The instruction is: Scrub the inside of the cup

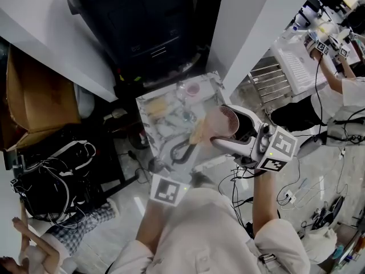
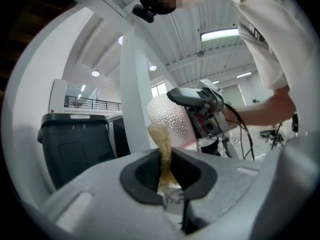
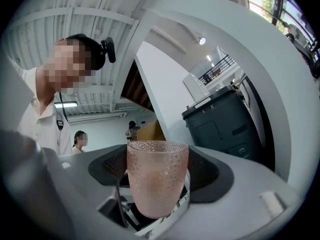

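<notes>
Forearms forward, my right tool (image 3: 156, 184) clamps the tilted pink cup (image 1: 219, 124); my left tool (image 2: 167, 176) pinches a sponge (image 2: 161, 139) beside its mouth.

One pink cup (image 3: 157, 179), one yellow sponge (image 2: 163, 141), two grippers (image 2: 167, 179) (image 3: 157, 191), one dark bin (image 1: 137, 21)

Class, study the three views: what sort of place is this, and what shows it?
Probably a lab or workshop hall, not a kitchen: loose cables on the floor, another person using marker-cube grippers, and a ribbed ceiling with strip lights.
</notes>
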A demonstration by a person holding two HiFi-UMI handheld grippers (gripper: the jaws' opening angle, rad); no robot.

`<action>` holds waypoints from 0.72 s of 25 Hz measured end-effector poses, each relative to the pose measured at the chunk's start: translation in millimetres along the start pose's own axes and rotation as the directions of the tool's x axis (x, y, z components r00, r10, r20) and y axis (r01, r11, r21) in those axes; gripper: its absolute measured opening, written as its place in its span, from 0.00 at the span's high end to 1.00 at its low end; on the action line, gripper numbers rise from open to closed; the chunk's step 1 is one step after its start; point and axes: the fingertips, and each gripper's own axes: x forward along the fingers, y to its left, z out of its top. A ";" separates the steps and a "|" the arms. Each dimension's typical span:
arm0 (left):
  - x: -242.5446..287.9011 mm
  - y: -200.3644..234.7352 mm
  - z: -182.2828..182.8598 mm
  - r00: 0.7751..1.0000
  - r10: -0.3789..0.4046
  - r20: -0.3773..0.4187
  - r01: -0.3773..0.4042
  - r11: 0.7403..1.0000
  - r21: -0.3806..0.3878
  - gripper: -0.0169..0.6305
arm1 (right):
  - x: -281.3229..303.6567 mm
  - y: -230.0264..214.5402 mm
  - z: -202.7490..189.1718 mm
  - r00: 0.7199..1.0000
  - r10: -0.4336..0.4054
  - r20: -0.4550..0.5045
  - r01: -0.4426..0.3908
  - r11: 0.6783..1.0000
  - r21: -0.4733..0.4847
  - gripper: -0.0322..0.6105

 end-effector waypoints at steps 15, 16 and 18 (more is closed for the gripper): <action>-23.4 30.2 21.4 0.981 0.191 0.016 -0.192 0.980 0.043 0.92 | 15.4 -20.4 -24.0 0.992 -0.103 -0.066 0.101 0.994 -0.028 0.39; -20.2 29.6 25.3 0.980 0.195 0.026 -0.196 0.979 0.056 0.92 | 16.4 -18.2 -23.3 0.993 -0.099 -0.062 0.097 0.995 -0.026 0.39; -15.1 24.4 29.8 0.981 0.189 0.033 -0.192 0.978 0.080 0.92 | 16.5 -15.3 -19.1 0.994 -0.097 -0.047 0.096 0.995 -0.021 0.39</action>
